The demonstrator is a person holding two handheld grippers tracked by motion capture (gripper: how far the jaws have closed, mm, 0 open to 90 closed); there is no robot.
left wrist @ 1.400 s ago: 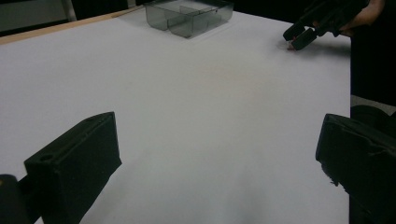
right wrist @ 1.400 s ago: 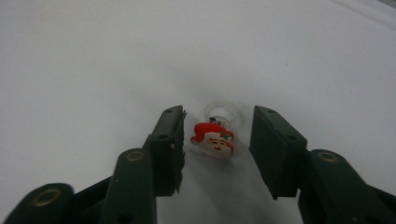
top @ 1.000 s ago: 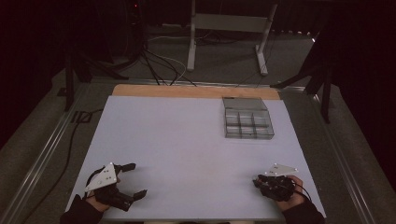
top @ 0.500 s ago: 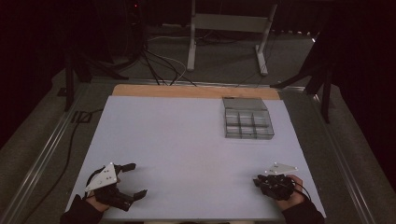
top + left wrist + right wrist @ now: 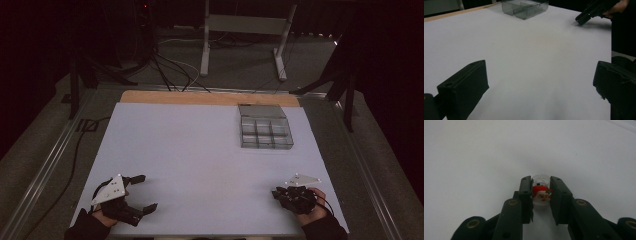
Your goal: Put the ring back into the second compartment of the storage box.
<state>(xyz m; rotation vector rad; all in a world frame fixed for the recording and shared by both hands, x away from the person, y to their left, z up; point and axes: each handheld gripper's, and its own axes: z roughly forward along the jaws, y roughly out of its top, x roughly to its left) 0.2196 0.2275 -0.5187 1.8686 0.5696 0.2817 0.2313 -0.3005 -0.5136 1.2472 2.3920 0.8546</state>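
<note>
My right gripper (image 5: 541, 183) is shut on a small clear round piece (image 5: 541, 196) printed with a red-hatted Santa face; the piece rests on the white table sheet (image 5: 474, 157). From above, that right gripper (image 5: 276, 193) lies at the near right of the table, held by a hand. It also appears far off in the left gripper view, the right gripper (image 5: 584, 18) tipped down onto the sheet. My left gripper (image 5: 145, 192) sits at the near left, open, its jaws wide apart. Nothing lies between the left gripper (image 5: 539, 87) jaws but bare sheet.
A clear plastic compartment box (image 5: 265, 132) stands at the far right of the sheet; the same box (image 5: 524, 7) appears in the left gripper view. A wooden strip (image 5: 200, 97) runs along the far edge. Cables (image 5: 170, 70) and a stand's legs (image 5: 205, 45) lie beyond the table.
</note>
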